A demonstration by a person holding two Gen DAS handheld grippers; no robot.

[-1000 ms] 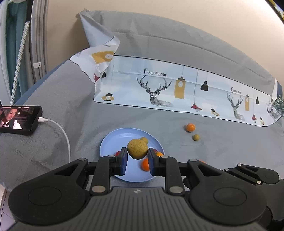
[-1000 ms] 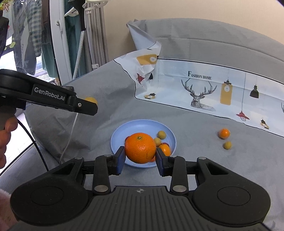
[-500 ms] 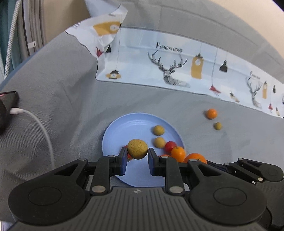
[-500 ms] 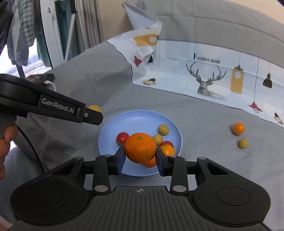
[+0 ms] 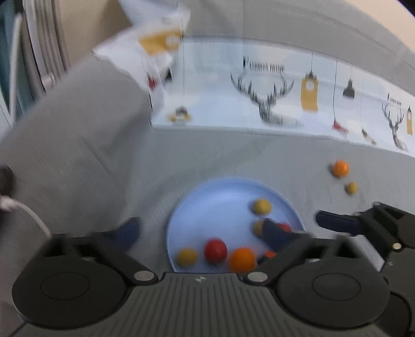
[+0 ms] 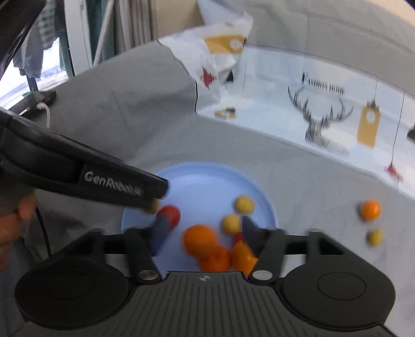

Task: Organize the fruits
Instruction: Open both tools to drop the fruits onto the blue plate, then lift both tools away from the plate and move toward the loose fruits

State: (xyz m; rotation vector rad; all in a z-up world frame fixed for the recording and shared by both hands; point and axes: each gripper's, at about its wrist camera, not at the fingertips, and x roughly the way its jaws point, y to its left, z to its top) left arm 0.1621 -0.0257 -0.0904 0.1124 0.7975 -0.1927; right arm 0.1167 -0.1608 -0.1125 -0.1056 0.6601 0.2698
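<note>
Grey cloth-covered table [image 6: 124,124], deer-print sheet [image 5: 259,85] behind, beige wall [image 5: 98,23], bright window [image 6: 15,75] at left.

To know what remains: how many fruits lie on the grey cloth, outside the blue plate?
2: a small orange fruit and, nearer, a yellow fruit, both right of the plate. Others may be hidden.

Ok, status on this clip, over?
Left gripper and right gripper opening, nothing gripped. Big orange dropped onto blue plate. Two small fruits on the cloth, path clear.
</note>
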